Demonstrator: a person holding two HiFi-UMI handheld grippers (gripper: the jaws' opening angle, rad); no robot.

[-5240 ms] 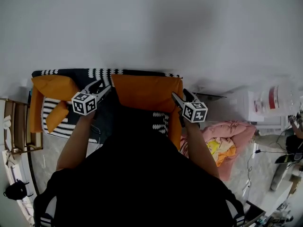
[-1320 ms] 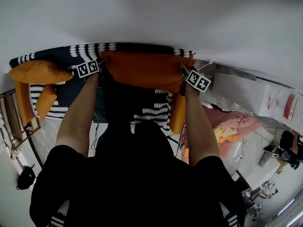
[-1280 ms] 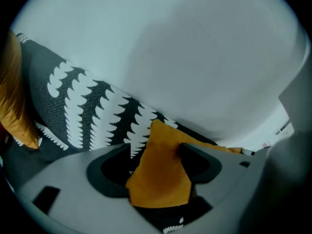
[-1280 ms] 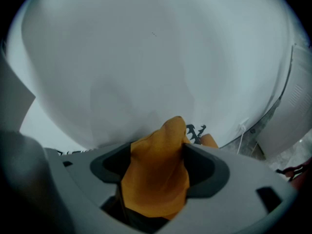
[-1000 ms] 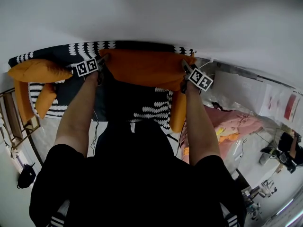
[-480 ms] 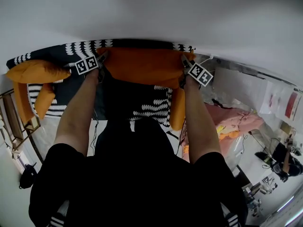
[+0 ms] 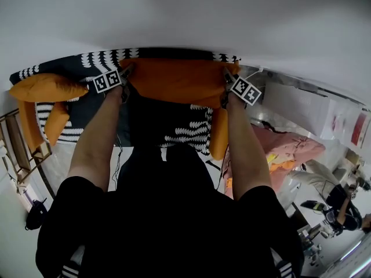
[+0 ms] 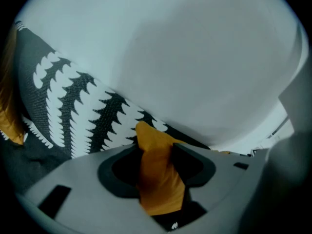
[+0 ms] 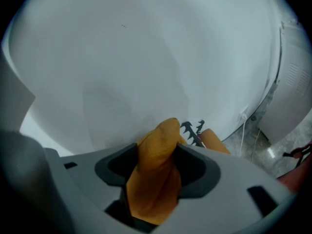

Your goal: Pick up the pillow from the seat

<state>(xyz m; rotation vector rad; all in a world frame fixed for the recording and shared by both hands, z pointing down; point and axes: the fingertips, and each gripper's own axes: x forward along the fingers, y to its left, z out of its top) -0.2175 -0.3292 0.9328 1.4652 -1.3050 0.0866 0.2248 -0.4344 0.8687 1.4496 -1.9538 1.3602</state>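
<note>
Two grippers hold one orange pillow, each clamped on an upper corner of it. In the left gripper view, the left gripper has a thick fold of orange fabric pinched between its jaws, which have just been closing and now stand narrow with the cloth filling the gap. In the right gripper view, the right gripper shows the same: its jaws have just been closing and press on a bunched orange corner that bulges up past their tips. From the head view the pillow stretches wide between the two tools at the back of the seat, close against the white wall. Whether its lower edge rests on the seat cannot be told, as the area beneath it is dark. The seat wears a black cover with white toothed stripes. A second orange cushion lies at the seat's left end, apart from the held pillow, with a smaller orange cushion just below it in the picture. Another orange cushion hangs at the seat's right edge, under the right gripper. Pink cloth lies on the floor to the right.
</note>
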